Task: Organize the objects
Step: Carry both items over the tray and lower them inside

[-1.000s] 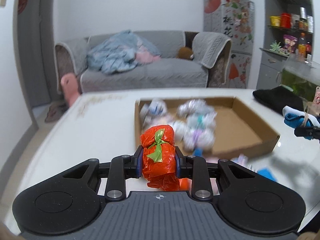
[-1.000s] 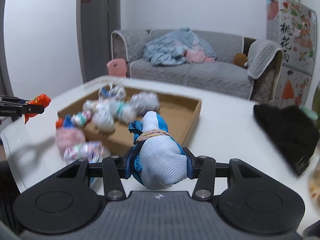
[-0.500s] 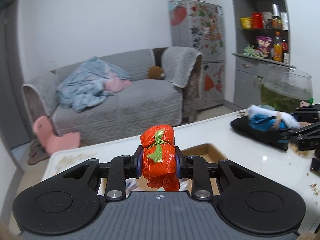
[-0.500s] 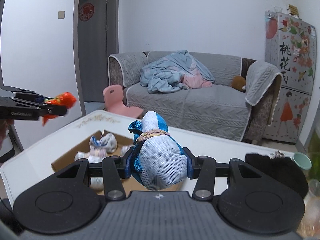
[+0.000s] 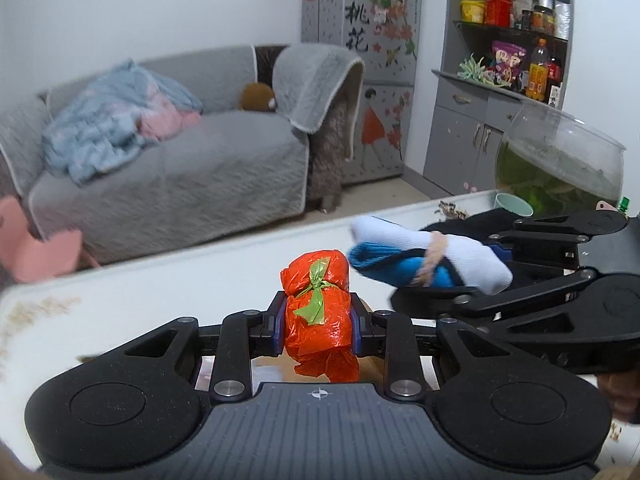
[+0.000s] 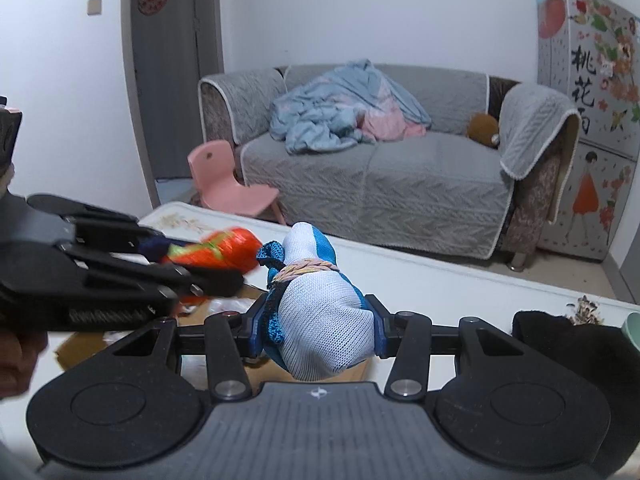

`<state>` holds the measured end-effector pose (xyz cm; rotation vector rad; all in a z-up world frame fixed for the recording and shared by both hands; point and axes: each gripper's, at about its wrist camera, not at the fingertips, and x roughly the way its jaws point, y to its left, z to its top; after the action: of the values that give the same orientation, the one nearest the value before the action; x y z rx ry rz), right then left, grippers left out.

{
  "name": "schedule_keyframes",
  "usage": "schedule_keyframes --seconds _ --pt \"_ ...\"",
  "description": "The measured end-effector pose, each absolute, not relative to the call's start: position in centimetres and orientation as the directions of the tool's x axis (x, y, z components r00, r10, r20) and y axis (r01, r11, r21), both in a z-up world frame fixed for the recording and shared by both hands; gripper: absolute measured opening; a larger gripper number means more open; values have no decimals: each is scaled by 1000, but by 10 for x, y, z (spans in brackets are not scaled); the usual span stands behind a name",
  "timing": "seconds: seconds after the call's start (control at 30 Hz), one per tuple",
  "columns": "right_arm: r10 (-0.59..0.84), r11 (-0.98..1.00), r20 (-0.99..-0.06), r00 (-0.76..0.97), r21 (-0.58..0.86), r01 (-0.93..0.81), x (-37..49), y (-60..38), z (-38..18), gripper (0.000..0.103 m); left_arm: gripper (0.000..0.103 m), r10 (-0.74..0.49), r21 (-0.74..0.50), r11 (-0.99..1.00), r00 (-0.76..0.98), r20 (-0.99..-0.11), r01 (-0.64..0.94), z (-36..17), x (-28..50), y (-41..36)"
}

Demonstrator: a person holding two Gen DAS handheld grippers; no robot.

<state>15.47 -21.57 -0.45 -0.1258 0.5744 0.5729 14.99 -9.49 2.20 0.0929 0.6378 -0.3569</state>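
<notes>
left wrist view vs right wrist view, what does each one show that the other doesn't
Only the left wrist view shows the glass fishbowl and the shelf of jars and bottles. Only the right wrist view shows the grey door and the whole pink chair. Both show the grey sofa, the left hand-held gripper shut on the orange bag bundle and the right hand-held gripper shut on the blue and white sock bundle.

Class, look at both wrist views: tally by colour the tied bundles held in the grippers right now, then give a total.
Orange plastic bundle in the left gripper: 1
Blue-and-white sock bundle in the right gripper: 1
Total: 2
</notes>
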Motion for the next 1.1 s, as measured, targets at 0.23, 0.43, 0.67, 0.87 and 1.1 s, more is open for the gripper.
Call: schedule_keyframes --seconds 0.23,0.43,0.67,0.87,1.1 --pt "429 862 -602 673 48 -505 180 -223 -33 44 35 -285 -47 942 717 -637 333 -25 180 -93" --pt "419 865 -624 660 54 -498 185 -218 -42 44 35 -264 -33 942 679 -685 333 -62 193 -92" --pt "439 844 -646 624 58 -533 186 -197 -51 44 35 -189 62 943 681 -708 327 -78 196 -83" --pt "442 828 -679 586 59 -557 193 -181 -67 44 35 -173 76 944 678 -714 321 -80 199 -73" --pt "436 817 -699 567 45 -574 200 -176 -71 44 36 -162 71 949 668 -727 307 -83 205 -67"
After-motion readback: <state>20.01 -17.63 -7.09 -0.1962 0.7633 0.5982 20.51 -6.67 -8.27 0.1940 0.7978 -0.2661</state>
